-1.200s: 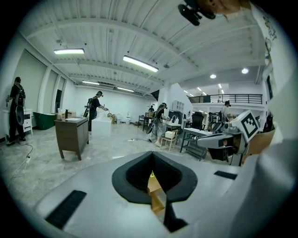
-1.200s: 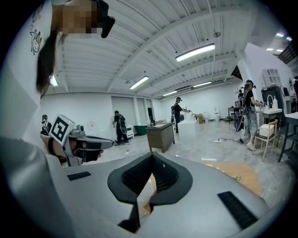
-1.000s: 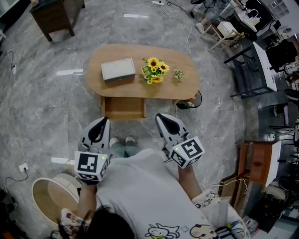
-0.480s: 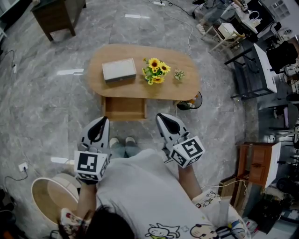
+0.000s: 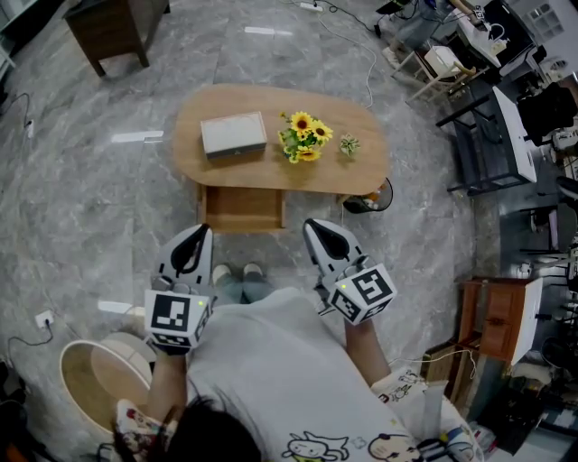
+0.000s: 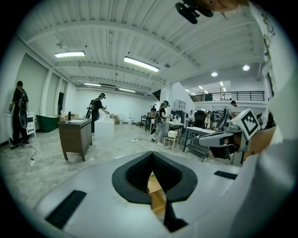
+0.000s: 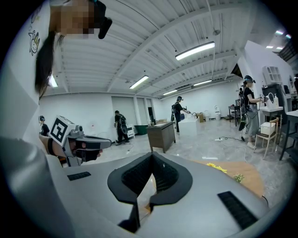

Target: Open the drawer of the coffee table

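Observation:
An oval wooden coffee table [image 5: 357,176] stands on the marble floor ahead of me in the head view. Its wooden drawer [image 5: 240,208] sticks out from under the near edge, pulled open. My left gripper [image 5: 189,240] hangs just short of the drawer's front left corner, jaws shut and empty. Right of it my right gripper [image 5: 318,231] is held near the drawer's front right corner, also shut and empty. Neither touches the drawer. In the left gripper view the shut jaws [image 6: 151,171] frame a sliver of wood; the right gripper view shows shut jaws [image 7: 150,173] too.
On the tabletop lie a grey box [image 5: 233,134], a sunflower bunch [image 5: 302,136] and a small plant [image 5: 349,143]. A dark side table [image 5: 112,27] stands far left, a round pale basket [image 5: 95,383] near left, black racks and desks [image 5: 492,122] right. My feet [image 5: 233,275] are before the drawer.

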`<state>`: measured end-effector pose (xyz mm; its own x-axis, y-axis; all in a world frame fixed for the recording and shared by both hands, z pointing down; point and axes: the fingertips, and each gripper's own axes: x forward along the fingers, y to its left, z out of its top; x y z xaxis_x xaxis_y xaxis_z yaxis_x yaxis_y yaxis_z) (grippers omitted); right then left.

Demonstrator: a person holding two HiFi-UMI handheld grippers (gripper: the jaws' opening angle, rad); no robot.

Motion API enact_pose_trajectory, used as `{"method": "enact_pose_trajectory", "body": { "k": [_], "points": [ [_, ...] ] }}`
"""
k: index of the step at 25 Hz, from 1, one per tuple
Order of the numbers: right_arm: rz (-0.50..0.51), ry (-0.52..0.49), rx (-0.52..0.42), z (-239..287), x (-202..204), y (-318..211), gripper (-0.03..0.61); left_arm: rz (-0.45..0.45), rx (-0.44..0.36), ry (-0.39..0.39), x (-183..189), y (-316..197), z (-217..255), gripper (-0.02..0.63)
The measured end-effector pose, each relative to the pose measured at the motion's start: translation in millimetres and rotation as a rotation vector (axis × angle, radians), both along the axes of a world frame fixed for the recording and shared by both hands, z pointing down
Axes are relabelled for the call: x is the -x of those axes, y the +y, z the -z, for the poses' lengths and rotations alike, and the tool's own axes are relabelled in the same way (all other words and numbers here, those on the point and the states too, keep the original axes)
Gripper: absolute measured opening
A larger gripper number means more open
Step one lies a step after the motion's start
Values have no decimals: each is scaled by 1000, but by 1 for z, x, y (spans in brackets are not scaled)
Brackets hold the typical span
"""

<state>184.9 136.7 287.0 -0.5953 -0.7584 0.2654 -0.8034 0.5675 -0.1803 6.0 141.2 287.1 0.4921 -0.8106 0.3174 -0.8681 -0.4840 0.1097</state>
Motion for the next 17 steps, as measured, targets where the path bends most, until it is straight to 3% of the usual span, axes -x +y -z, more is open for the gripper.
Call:
{"method": "enact_pose_trajectory", "body": {
  "k": [17],
  "points": [
    [-50, 17, -10, 2, -12, 2, -2, -54, -33, -24, 4, -11, 1, 5]
  ]
}}
